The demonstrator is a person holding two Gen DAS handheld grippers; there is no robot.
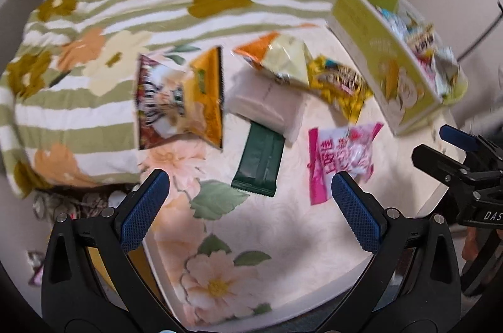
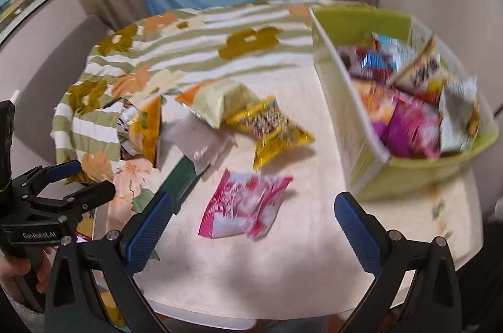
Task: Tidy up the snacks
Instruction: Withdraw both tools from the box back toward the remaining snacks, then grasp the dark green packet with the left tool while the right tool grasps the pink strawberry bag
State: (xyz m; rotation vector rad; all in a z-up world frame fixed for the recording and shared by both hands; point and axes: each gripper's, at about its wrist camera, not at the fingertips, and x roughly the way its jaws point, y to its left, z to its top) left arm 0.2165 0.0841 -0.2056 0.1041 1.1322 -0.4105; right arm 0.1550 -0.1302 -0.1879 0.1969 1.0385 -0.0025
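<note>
Loose snack packets lie on the floral table: a pink packet (image 1: 342, 158) (image 2: 248, 205), a dark green bar (image 1: 259, 158) (image 2: 182, 180), a white packet (image 1: 267, 106) (image 2: 198, 141), a yellow packet (image 1: 341, 84) (image 2: 275, 130), an orange-and-cream bag (image 1: 273, 56) (image 2: 213, 102) and an orange-red bag (image 1: 179, 100) (image 2: 143, 127). A green box (image 1: 386, 62) (image 2: 345, 113) at the right holds several snacks. My left gripper (image 1: 250, 204) hovers open near the green bar. My right gripper (image 2: 253, 221) hovers open just before the pink packet. Neither holds anything.
A green-striped flowered blanket (image 1: 103, 56) (image 2: 176, 56) covers the table's far left. The table's near edge (image 2: 220, 314) runs just below my right gripper. The right gripper (image 1: 465, 163) shows at the left view's right edge, and the left gripper (image 2: 59, 191) in a hand (image 2: 19, 270) at the other's left.
</note>
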